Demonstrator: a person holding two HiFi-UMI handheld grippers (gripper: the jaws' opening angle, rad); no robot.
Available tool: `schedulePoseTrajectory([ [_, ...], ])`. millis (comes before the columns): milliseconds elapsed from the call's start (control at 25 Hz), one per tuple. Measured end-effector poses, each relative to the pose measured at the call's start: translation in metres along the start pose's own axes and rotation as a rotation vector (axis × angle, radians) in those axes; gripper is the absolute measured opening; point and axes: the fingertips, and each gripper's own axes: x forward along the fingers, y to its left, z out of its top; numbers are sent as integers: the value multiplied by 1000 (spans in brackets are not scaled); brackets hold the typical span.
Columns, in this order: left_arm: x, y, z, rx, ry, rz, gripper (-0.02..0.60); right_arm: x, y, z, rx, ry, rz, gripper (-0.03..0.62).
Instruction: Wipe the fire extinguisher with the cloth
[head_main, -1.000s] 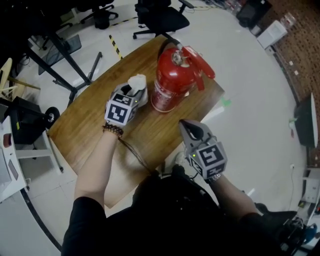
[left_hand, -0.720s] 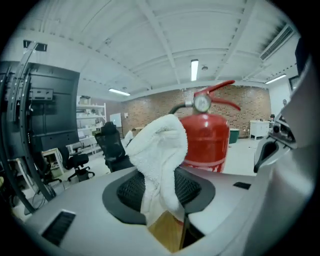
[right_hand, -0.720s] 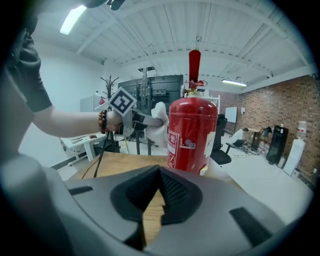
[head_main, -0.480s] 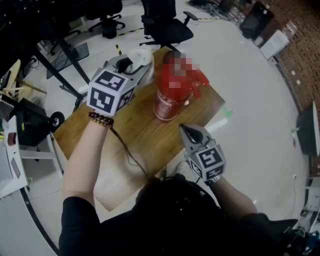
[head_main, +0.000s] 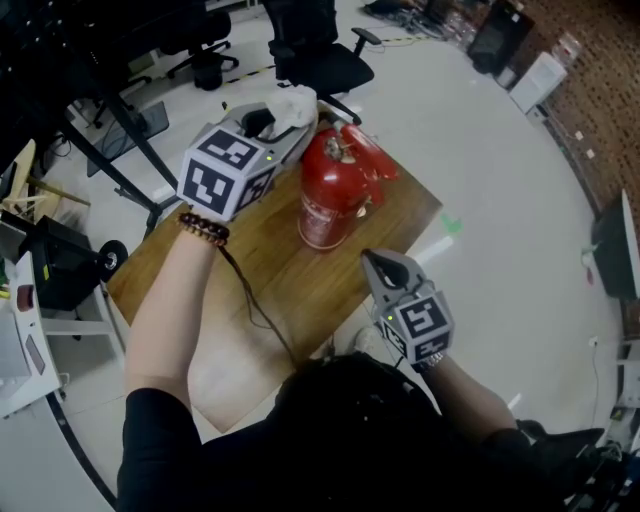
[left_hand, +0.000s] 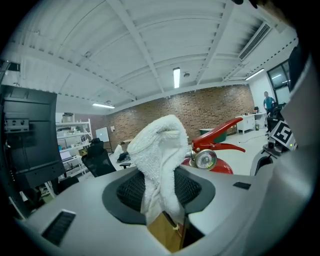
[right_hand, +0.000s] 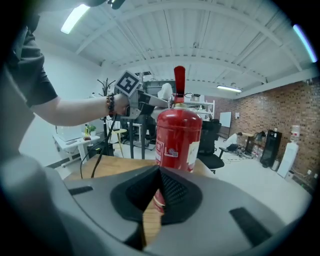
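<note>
Tabletop (head_main: 262, 268): we see the fire extinguisher (head_main: 333, 200) standing upright at its far right.
Left hand-held gripper (head_main: 287, 112): pinches the cloth (left_hand: 159, 159) beside the extinguisher's top.
Right hand-held gripper (head_main: 376, 260): pressed together, empty, nearer us.
Tip: we should rub gently downward so it won't tip.

I log an open-plan office-workshop: swivel chairs (head_main: 325, 45), wooden table (head_main: 290, 272), shelving (left_hand: 70, 134), brick wall (left_hand: 200, 107), strip lights (left_hand: 176, 77).

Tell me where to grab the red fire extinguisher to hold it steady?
Probably the red lever handle on top of the red metal fire extinguisher, coming from the near side, where the shut right gripper is. The cylinder stands upright and looks too wide for the gripper; the handle is thin. The left gripper with the white fluffy cloth fills the far side.
</note>
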Motion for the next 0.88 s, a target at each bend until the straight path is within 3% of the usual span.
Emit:
schedulePoseTrajectory([
  [440, 25, 0, -24, -116, -7, -135, 144, 1, -4, -6, 22, 29, -15, 18],
  [880, 45, 4, -69, -164, 60, -154, 141, 7, 1, -22, 52, 48, -10, 18],
])
